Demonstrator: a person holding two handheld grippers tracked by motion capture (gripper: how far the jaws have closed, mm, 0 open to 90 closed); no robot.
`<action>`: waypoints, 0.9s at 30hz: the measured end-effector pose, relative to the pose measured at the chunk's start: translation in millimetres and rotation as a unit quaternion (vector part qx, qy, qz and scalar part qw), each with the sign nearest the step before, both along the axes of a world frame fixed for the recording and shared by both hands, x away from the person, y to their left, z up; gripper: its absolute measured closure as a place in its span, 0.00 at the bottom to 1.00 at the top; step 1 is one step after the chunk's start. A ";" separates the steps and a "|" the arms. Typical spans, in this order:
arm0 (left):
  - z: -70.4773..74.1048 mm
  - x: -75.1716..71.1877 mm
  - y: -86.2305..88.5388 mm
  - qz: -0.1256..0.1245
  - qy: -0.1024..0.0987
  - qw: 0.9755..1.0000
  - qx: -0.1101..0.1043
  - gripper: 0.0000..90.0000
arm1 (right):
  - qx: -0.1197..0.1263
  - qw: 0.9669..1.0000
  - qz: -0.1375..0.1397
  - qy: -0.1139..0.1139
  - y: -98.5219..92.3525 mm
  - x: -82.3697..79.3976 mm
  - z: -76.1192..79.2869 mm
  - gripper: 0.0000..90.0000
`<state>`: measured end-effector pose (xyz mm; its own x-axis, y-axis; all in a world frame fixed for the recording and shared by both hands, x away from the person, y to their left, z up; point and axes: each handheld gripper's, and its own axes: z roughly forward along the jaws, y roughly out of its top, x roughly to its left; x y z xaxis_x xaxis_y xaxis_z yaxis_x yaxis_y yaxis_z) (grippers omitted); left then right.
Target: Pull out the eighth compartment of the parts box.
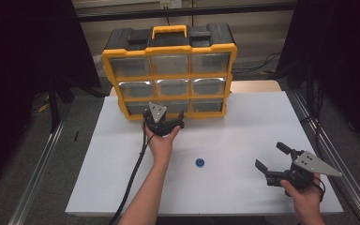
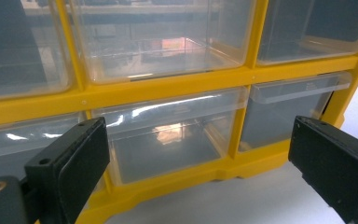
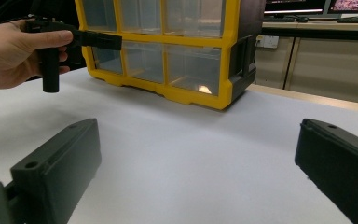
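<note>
Reaching at the bottom-middle drawer (image 2: pixel 172 140) of the yellow organizer (image 1: pixel 168 70), the left gripper (image 1: pixel 164 123) has jaws spread wide, holding nothing; the drawer sits dead ahead between them, close, not touching as far as I can tell. Risk: jaws look wider than the drawer lip, so closing off-centre could catch the yellow divider or slip off the slick clear plastic; pulling hard might drag the whole organizer across the white table (image 1: pixel 243 122). Left hand (image 1: pixel 161 140) is palm-up, wrist cocked, forearm stretched forward. Right gripper (image 1: pixel 281 166) hovers low, jaws apart and empty, well behind. Blue disc (image 1: pixel 199 162) lies between both grippers.
</note>
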<state>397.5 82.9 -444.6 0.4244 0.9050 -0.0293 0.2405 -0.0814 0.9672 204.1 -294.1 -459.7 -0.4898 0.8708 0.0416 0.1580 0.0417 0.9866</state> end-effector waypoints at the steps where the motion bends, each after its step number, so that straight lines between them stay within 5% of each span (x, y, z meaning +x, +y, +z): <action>1: 0.0 0.5 -0.6 0.000 0.001 1.000 -0.004 0.06 | 0.001 1.000 0.000 0.001 0.0 -0.3 0.1 0.00; 27: -5.7 15.0 -19.8 0.029 -0.006 0.999 -0.014 0.06 | 0.006 1.000 -0.002 -0.001 -1.2 -0.9 0.3 0.00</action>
<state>412.5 63.1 -450.3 0.3713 0.9272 -0.0499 0.2333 -0.0411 0.9715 203.1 -295.3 -459.5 -0.4860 0.8725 0.0507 0.1562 0.0296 0.9873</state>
